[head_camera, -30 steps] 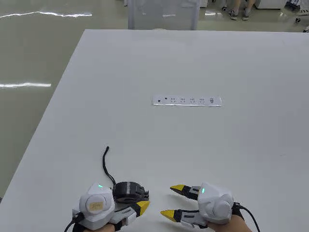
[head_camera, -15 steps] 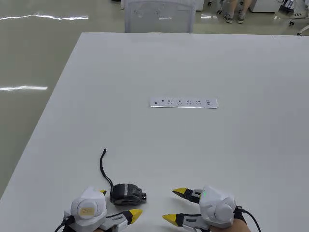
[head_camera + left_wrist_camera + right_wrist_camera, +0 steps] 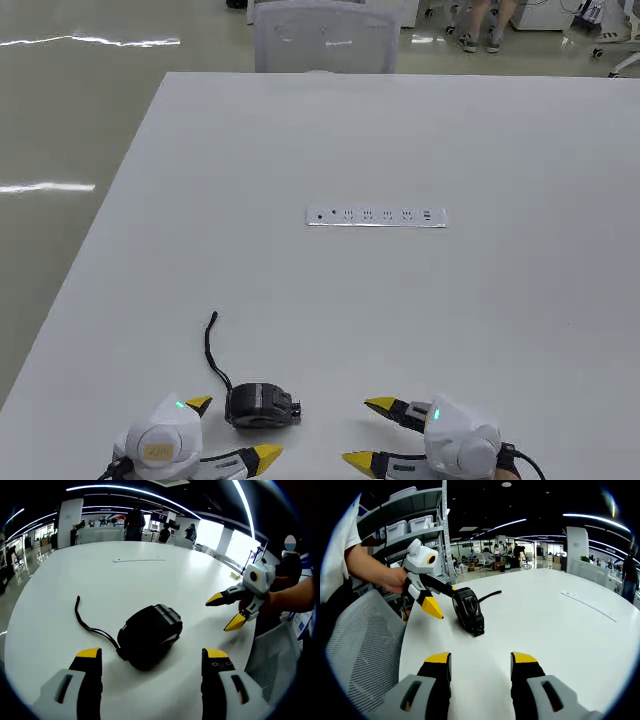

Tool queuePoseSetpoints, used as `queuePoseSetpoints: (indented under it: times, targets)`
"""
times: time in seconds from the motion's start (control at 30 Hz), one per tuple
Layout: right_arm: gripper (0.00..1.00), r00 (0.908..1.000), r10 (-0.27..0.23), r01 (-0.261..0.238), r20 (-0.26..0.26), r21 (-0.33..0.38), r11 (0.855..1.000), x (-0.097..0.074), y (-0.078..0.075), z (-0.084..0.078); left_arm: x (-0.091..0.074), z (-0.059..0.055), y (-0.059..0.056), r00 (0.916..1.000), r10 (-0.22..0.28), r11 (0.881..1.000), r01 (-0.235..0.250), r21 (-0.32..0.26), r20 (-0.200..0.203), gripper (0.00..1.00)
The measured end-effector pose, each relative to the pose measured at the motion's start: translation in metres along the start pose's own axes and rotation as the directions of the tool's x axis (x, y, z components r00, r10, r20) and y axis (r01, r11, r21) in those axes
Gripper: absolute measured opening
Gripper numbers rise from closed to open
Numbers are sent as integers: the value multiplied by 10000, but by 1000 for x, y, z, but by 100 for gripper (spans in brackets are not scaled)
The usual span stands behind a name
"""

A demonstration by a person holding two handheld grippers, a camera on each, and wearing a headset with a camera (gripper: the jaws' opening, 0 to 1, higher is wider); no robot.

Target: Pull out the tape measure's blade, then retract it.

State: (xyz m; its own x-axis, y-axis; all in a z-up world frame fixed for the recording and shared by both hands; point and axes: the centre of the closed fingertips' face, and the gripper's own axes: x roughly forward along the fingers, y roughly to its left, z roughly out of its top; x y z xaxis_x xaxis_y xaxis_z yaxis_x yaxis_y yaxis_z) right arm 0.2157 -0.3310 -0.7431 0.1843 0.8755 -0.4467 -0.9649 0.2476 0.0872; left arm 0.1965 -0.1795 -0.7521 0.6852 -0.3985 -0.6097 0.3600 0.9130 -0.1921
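A black tape measure [image 3: 258, 405] lies on the white table [image 3: 400, 300] near its front edge, blade retracted, with its black strap [image 3: 212, 350] trailing away. My left gripper [image 3: 231, 430] is open just behind it, yellow tips on either side and not touching. In the left gripper view the tape measure [image 3: 150, 635] sits just ahead of the left gripper [image 3: 152, 654]. My right gripper [image 3: 369, 432] is open to the right, empty, and pointing at the tape measure [image 3: 468, 610]. The right gripper [image 3: 225, 612] and the left gripper [image 3: 442, 599] face each other.
A white power strip [image 3: 375, 217] lies flat at mid-table. A grey chair [image 3: 320, 40] stands at the far edge. A mesh chair back [image 3: 365, 650] is beside the person. People stand far off in the room.
My left gripper has drawn back toward the person and off the tape measure, which stays lying on the table. The right gripper has hardly moved.
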Motion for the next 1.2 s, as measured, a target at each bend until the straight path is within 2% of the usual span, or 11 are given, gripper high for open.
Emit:
queuePoseSetpoints:
  times: [0.33, 0.63, 1.0, 1.2]
  targets:
    - [49, 9991, -364, 360, 213, 204, 9991, -12, -3, -3, -6, -8, -1, 9998, -105, 9999, 104, 32, 148, 81]
    - [51, 9977, -598, 584, 304, 456, 9973, -17, -3, -6, -12, -5, -3, 9982, -338, 9994, 334, 98, 487, 81]
    - [53, 9974, -689, 677, 190, 578, 9960, -23, 0, -11, -16, -8, -6, 9964, -626, 9979, 616, 197, 567, 80]
    - [54, 9974, -705, 694, 171, 595, 9958, -23, -1, -12, -17, -8, -7, 9966, -624, 9976, 607, 327, 534, 80]
